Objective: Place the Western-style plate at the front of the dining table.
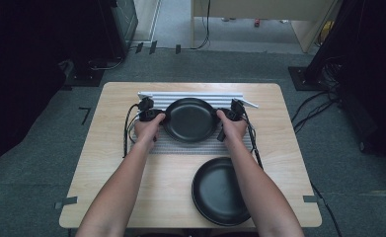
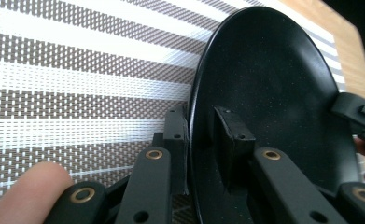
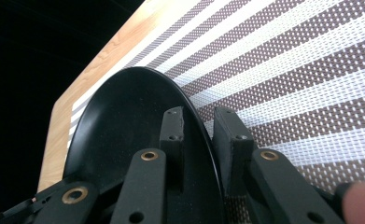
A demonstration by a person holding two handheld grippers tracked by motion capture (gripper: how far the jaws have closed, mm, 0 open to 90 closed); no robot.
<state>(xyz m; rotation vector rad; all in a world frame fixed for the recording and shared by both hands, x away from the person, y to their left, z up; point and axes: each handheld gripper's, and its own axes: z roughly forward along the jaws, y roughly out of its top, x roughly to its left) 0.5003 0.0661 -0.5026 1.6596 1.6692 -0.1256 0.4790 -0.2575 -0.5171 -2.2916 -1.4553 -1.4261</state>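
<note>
My left gripper (image 1: 157, 116) is clamped on the left rim of the black plate (image 1: 190, 120), and my right gripper (image 1: 226, 116) is clamped on its right rim. The plate is over the striped placemat (image 1: 180, 146). A second black plate (image 1: 219, 191) lies on the wooden table (image 1: 106, 163), near the placemat's front edge.

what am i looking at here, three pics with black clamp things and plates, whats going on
A person sits at a wooden table and holds a hand-held clamp in each hand: the left gripper and the right gripper. The high view looks down from above. The other two come from small cameras riding on each gripper, looking along its black jaws. A striped placemat lies on the table. Both grippers pinch opposite rims of one black plate over the mat. A second black plate rests nearer the person.
</note>
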